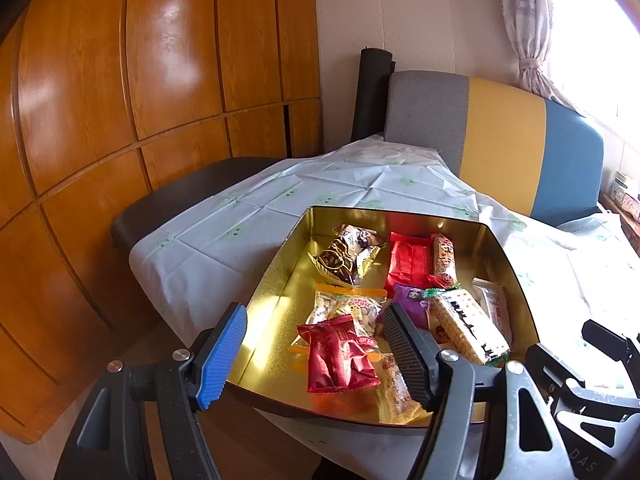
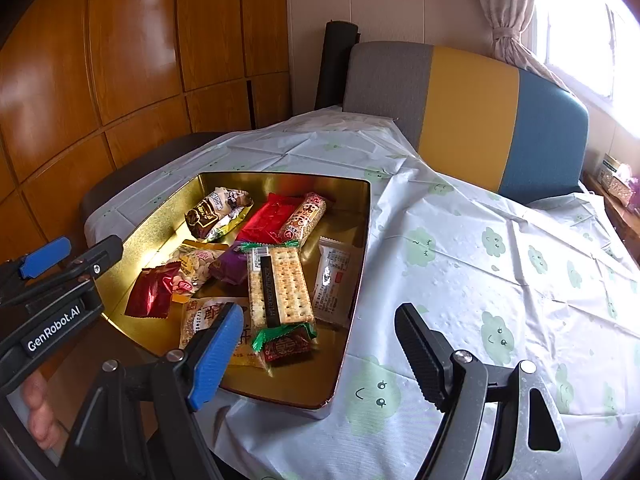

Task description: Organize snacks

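Observation:
An open gold tin holds several wrapped snacks. Among them are a dark red pack, a peanut bag, a brown-gold pack, a bright red pack, a cracker pack and a white packet. My left gripper hovers open at the tin's near left corner, and the dark red pack shows between its fingers untouched. My right gripper is open over the tin's near right edge, holding nothing.
The tin sits on a white tablecloth with green clouds. A grey, yellow and blue chair back stands behind the table, and a dark seat lies at its left. Wooden wardrobe doors fill the left. A hand shows at lower left.

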`<state>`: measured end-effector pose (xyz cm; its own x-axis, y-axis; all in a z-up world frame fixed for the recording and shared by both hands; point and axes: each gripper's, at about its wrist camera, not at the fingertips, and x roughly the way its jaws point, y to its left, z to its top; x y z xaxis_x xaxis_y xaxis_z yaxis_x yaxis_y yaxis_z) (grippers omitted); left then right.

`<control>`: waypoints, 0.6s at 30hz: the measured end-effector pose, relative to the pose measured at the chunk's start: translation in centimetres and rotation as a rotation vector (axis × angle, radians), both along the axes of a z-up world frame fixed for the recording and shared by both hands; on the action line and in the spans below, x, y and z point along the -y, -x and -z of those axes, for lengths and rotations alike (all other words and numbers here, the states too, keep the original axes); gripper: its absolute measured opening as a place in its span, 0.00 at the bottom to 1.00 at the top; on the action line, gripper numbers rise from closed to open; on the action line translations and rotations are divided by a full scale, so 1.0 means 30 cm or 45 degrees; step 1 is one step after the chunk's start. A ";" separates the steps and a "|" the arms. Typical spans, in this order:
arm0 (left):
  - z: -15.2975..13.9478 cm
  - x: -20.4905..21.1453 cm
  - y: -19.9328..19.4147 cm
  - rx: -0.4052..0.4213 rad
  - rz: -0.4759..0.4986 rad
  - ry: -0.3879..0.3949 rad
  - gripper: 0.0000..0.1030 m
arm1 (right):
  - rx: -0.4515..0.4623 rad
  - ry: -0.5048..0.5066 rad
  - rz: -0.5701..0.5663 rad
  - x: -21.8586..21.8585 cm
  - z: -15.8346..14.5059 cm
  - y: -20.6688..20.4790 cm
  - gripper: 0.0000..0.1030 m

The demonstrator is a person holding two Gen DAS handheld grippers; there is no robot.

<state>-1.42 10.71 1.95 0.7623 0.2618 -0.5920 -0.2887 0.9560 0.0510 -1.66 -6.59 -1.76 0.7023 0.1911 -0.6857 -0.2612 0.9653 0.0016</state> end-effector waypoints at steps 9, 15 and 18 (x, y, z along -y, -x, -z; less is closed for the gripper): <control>0.003 -0.005 -0.004 -0.013 0.022 0.042 0.70 | 0.013 0.007 -0.002 -0.001 -0.002 0.006 0.77; 0.009 -0.011 -0.006 -0.025 0.026 0.068 0.70 | 0.016 0.014 -0.004 -0.001 0.001 0.008 0.77; 0.008 -0.011 -0.004 -0.016 0.028 0.065 0.70 | 0.018 0.017 -0.006 0.000 0.003 0.011 0.77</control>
<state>-1.30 11.03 1.72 0.7601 0.2138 -0.6137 -0.2669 0.9637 0.0051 -1.98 -6.59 -1.84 0.7110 0.1851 -0.6784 -0.2654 0.9640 -0.0152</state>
